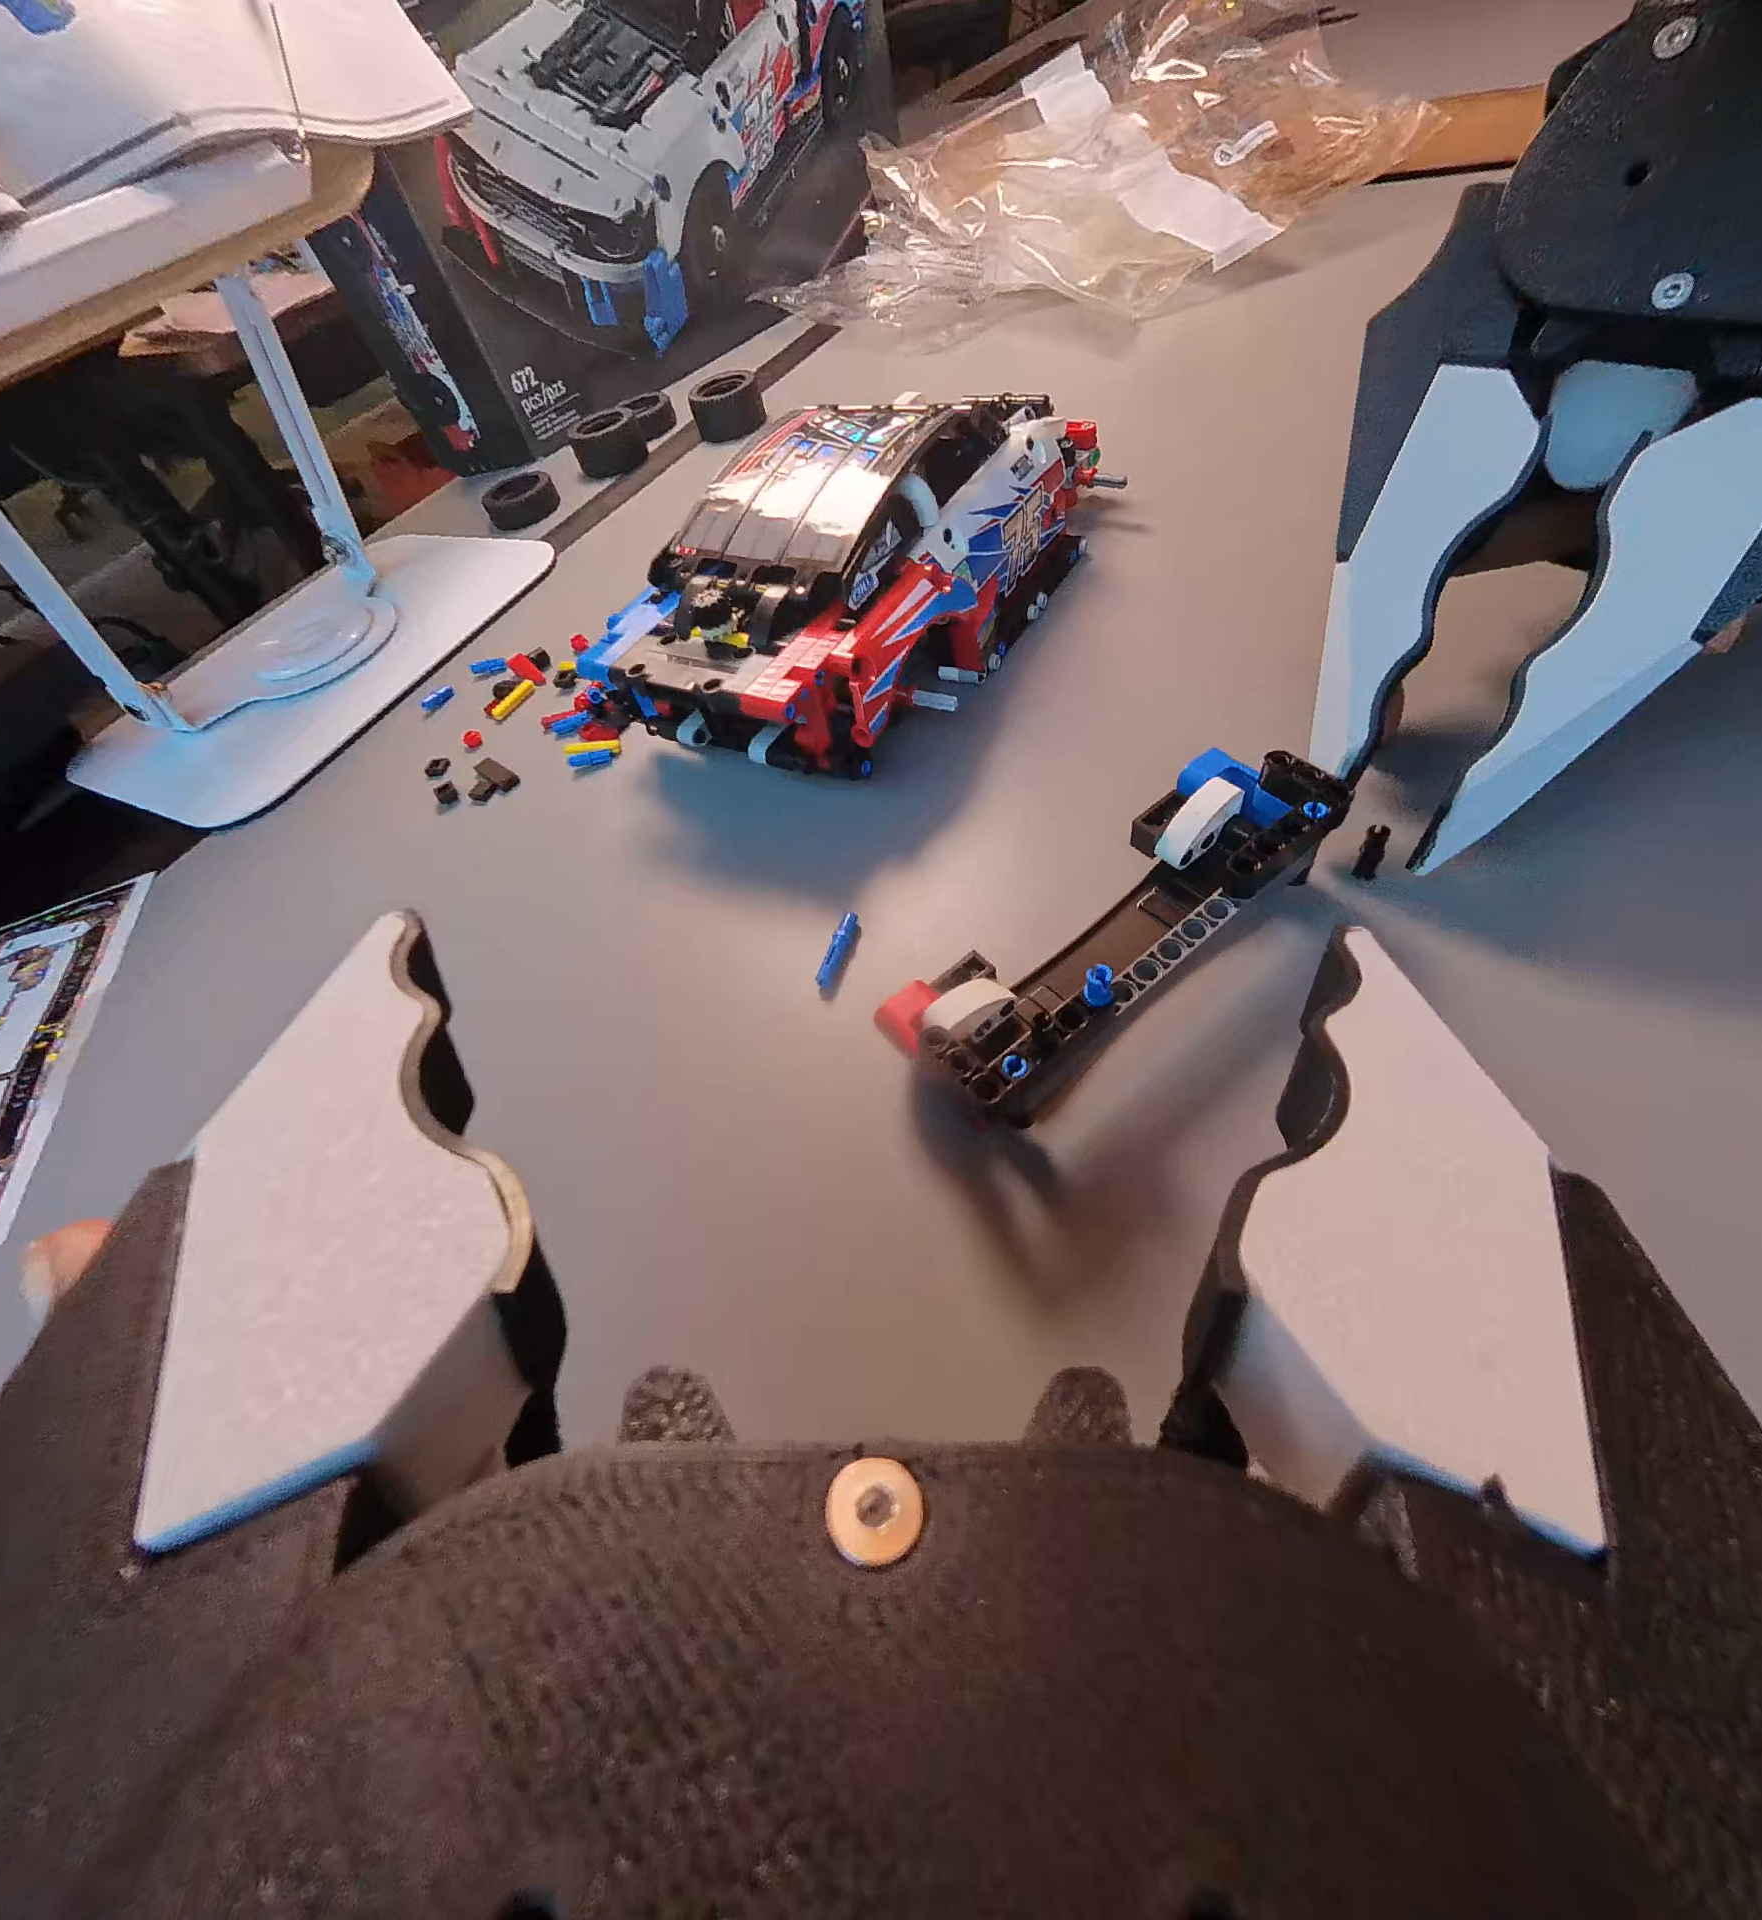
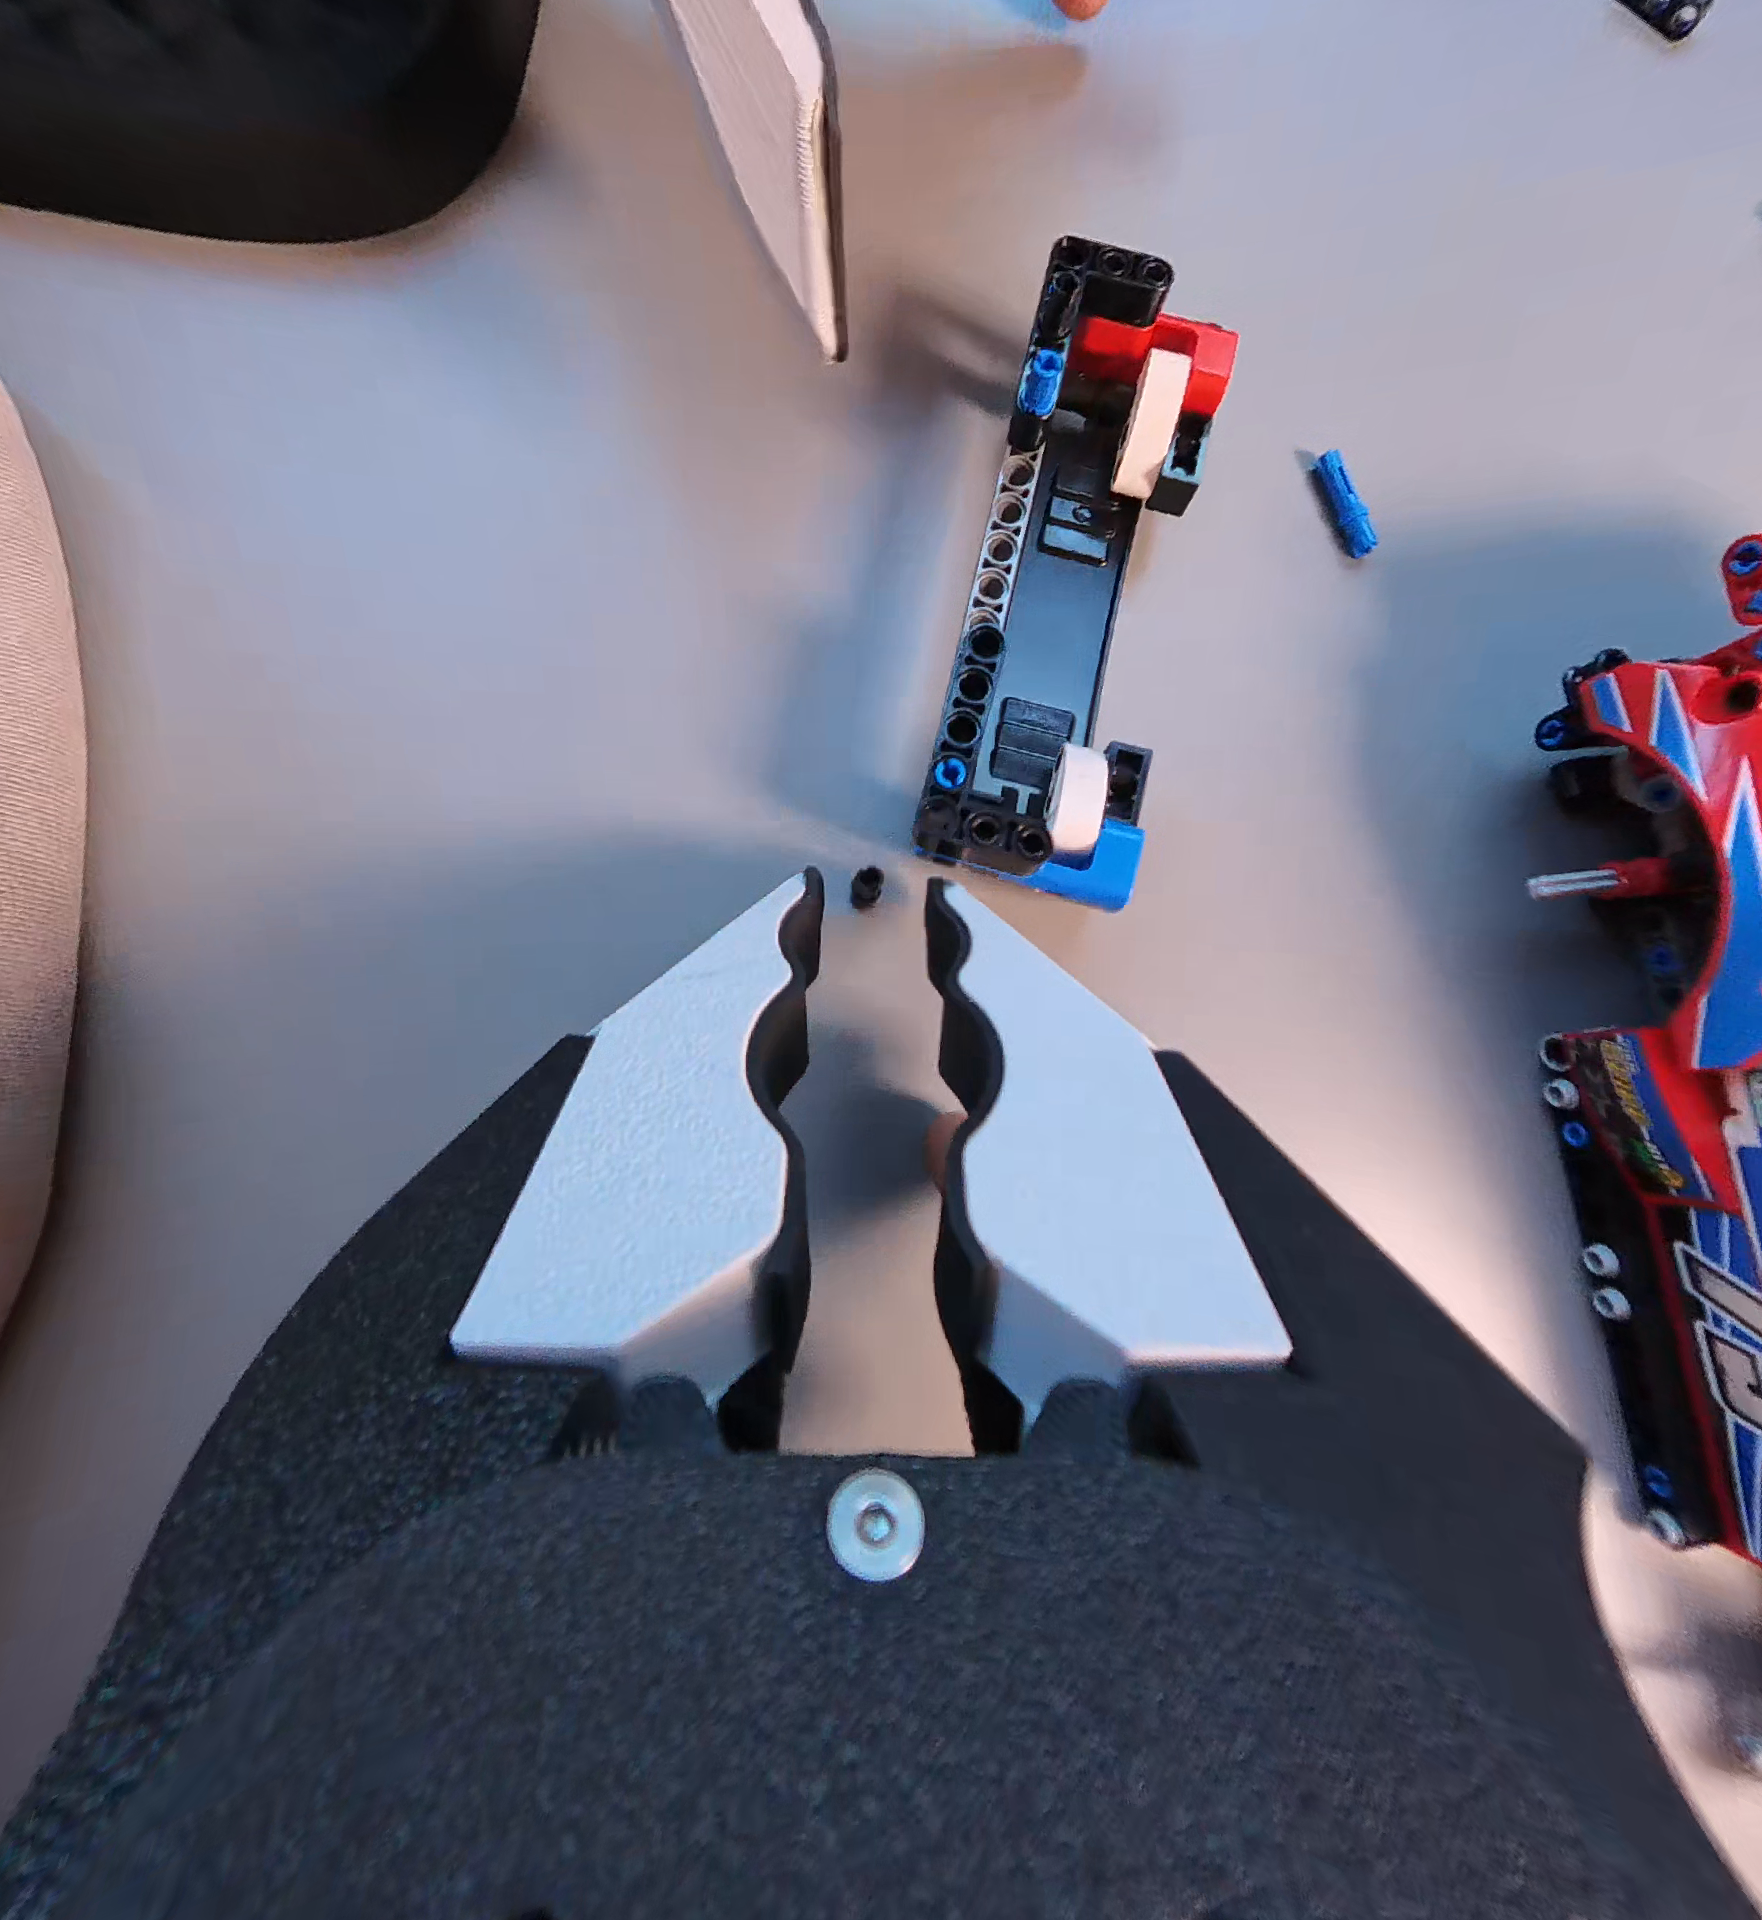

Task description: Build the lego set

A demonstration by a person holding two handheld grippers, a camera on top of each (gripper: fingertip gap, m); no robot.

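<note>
Down at the table [image 1: 1116, 436], the right gripper [image 2: 869, 883] has its fingers parted, straddling a small black pin [image 2: 865, 886] without touching it. Just past it, toward 1 o'clock, lies the black spoiler assembly [image 2: 1059, 582]. Low at 6 o'clock in its own view, the left gripper [image 1: 877, 925] is spread wide, empty. At 12 o'clock sits the race car [image 1: 856, 582].

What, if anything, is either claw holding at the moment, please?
Nothing. Both the left claw and the right claw are open; the small black pin stands free on the table between the right claw's tips.
</note>
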